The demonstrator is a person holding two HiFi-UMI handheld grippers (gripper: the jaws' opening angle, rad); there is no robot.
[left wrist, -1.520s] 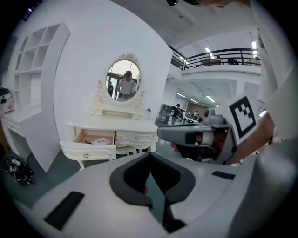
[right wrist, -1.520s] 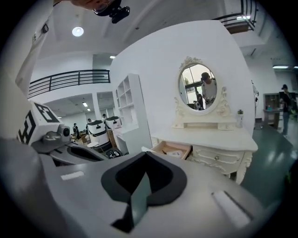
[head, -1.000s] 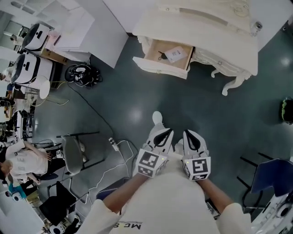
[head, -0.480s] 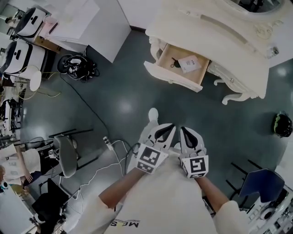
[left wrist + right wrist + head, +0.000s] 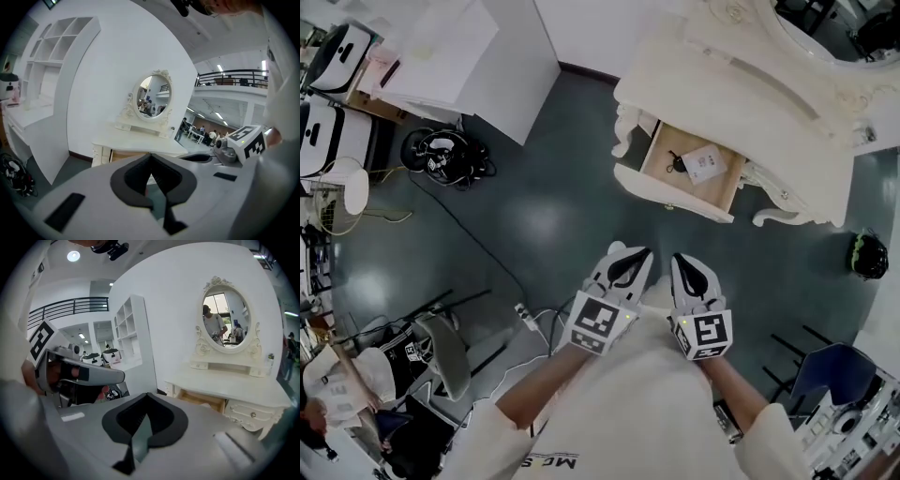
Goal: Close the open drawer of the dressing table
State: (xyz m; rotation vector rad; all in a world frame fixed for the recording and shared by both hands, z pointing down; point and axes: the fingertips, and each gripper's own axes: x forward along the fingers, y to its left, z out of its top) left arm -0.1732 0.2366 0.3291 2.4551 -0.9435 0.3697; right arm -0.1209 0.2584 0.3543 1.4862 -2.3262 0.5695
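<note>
Both forearms are cut off by the bottom edge of the head view. The left hand-held gripper (image 5: 625,255) and right hand-held gripper (image 5: 685,262) hang side by side over the floor, well short of the desk; each one's own view shows its jaws closed with nothing between them. Bare dark floor (image 5: 553,211) lies ahead, with a cable (image 5: 534,314) to the left and a blue chair (image 5: 848,361), half out of frame, to the right. The drawer (image 5: 671,196) stands pulled out at the left end of the cream desk (image 5: 741,89). Wood-lined, it holds a white card (image 5: 705,163) and a dark item (image 5: 675,161) too small to name. The mirror (image 5: 825,23) is cut off at the top edge.
</note>
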